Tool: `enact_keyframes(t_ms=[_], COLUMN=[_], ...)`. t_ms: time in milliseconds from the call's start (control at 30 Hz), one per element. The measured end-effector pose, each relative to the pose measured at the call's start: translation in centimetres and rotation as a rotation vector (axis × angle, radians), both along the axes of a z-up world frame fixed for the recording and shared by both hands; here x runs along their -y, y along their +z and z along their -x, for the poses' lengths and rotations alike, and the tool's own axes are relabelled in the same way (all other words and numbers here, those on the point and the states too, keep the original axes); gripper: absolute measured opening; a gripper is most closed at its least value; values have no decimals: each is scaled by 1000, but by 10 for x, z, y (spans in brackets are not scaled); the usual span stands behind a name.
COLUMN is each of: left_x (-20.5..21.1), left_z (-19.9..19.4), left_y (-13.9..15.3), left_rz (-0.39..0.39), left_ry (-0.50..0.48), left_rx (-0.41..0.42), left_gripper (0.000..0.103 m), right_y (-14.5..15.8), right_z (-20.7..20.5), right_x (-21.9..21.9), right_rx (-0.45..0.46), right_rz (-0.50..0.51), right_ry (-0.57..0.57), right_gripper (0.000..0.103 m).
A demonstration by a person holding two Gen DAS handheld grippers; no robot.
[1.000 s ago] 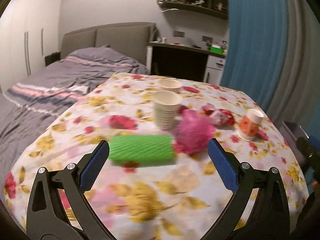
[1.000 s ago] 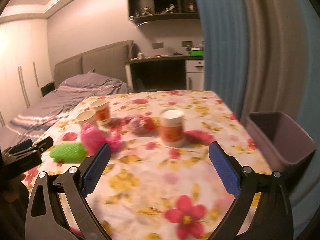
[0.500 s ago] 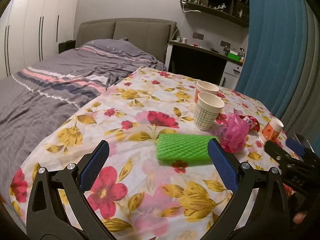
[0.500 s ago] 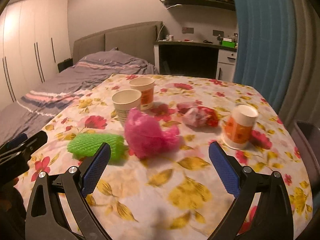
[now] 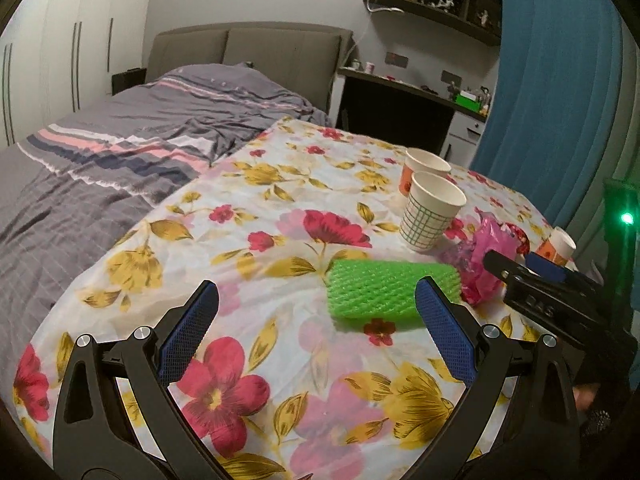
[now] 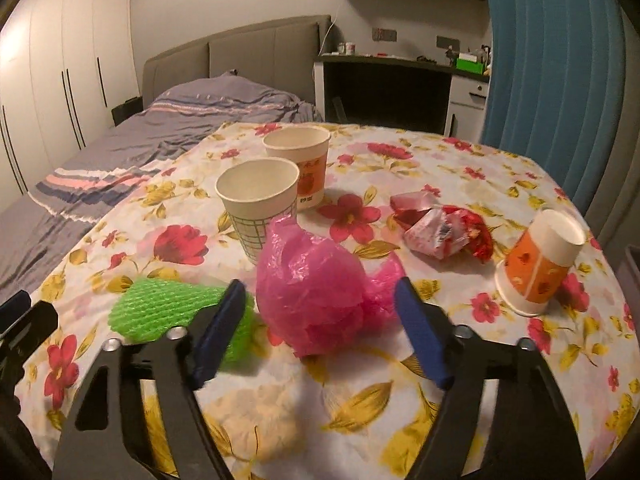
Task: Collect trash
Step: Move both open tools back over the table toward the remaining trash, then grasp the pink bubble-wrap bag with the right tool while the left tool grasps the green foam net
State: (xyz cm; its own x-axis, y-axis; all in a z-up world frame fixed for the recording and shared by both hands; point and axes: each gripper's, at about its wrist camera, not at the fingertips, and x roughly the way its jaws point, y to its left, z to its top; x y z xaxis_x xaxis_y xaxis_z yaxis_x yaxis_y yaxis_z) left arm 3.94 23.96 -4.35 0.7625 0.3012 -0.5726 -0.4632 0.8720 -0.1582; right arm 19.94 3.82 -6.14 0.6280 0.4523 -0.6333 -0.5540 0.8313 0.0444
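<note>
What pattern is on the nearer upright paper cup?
A green grid on white; the cup shows it best in the left wrist view.

Bedroom, bed [image 5: 168, 120], wardrobe [image 6: 52, 60], desk [image 6: 400, 68]

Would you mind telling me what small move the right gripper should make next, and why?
Probably ease forward a little and finish closing. The right gripper has just been closing, and the pink bag sits between its fingers, but they do not appear to press on it yet. The left gripper is open, short of the green net.

Crumpled pink bag [image 6: 310, 292] beside green foam net [image 6: 168, 310]; two upright cups [image 6: 260, 204], one inverted [image 6: 540, 264].
</note>
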Motion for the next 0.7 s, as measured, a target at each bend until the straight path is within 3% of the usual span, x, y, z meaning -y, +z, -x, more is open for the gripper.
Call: enact_keyframes(t_ms=[100,200,467,567,700], left_x=[2,1,-3,-8,-5], left_z=[-8,-14,-40,-51,-66], left_y=[-3,-7,-19,-25,-35], left_rz=[8,39,103,135,142], left_ry=[-29,-44,-90,-95,-116], left_rx=[-9,-6,-40,-67,-123], left_gripper=[97,97,96,90,73], right_y=[-7,-6,9,14,17], right_z=[-1,4,21,28,34], right_x=[-3,3,40,57,77], right_rx=[-28,-18,17,13,0], right_rz=[14,13,-42,-69,-93], right_ry=[21,38,9,0,-18], right_gripper=[33,16,12,12,12])
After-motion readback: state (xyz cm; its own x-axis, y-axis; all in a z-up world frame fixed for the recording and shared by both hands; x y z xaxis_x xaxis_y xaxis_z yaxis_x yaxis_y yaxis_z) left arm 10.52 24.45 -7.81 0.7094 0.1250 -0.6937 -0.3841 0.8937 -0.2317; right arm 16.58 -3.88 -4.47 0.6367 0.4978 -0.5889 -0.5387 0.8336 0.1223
